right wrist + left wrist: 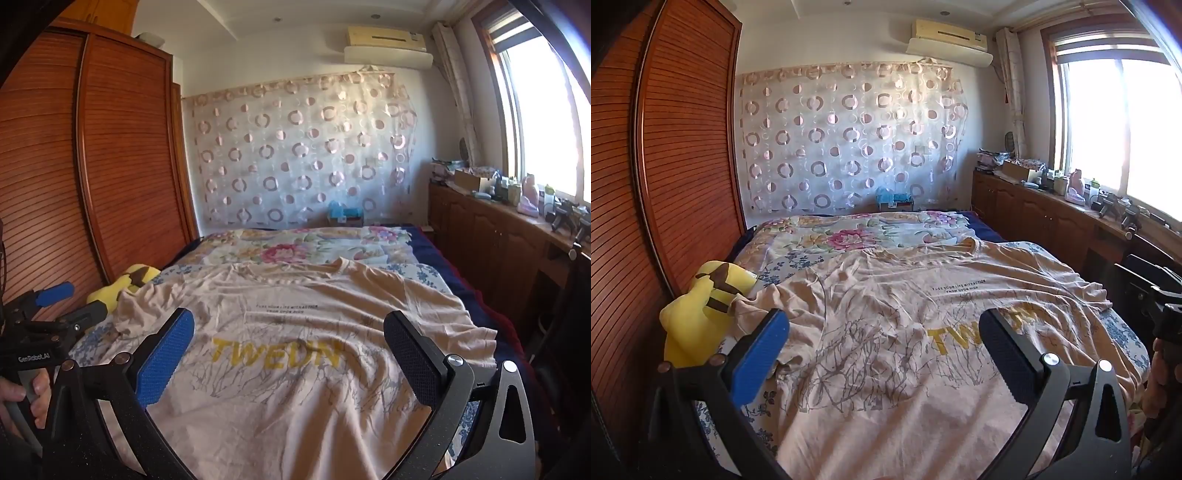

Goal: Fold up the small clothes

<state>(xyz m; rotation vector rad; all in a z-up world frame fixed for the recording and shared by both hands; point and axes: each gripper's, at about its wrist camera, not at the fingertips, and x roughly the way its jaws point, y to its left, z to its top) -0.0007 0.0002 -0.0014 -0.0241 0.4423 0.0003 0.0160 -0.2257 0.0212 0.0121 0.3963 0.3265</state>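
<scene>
Nearest the lens, at six o'clock in each wrist view: left gripper (884, 334) and right gripper (288, 334), both spread wide, blue pad on one finger and black on the other, nothing pinched, hovering above the cloth. Just beyond, between and under the fingers — peach T-shirt (905, 332) (295, 350), laid flat and rumpled on the bed (1126, 332) (428, 277), yellow lettering and grey branch print facing up, collar toward twelve o'clock. At nine o'clock, touching the shirt's sleeve edge: yellow plush toy (701, 310) (122, 284). At eight o'clock in the right wrist view, a hand (22, 402) wrapped round the left gripper's handle. Farther up, at twelve o'clock past the collar: floral bedspread (849, 232) (295, 247). Beyond that, ring-patterned curtain (849, 140) (303, 155) across the far wall — air conditioner (949, 40) (388, 44) above it. At ten o'clock, slatted wooden wardrobe (687, 147) (122, 166); at two o'clock, bright window (1119, 122) (543, 122) over a cluttered wooden cabinet (1034, 210) (491, 236).
</scene>
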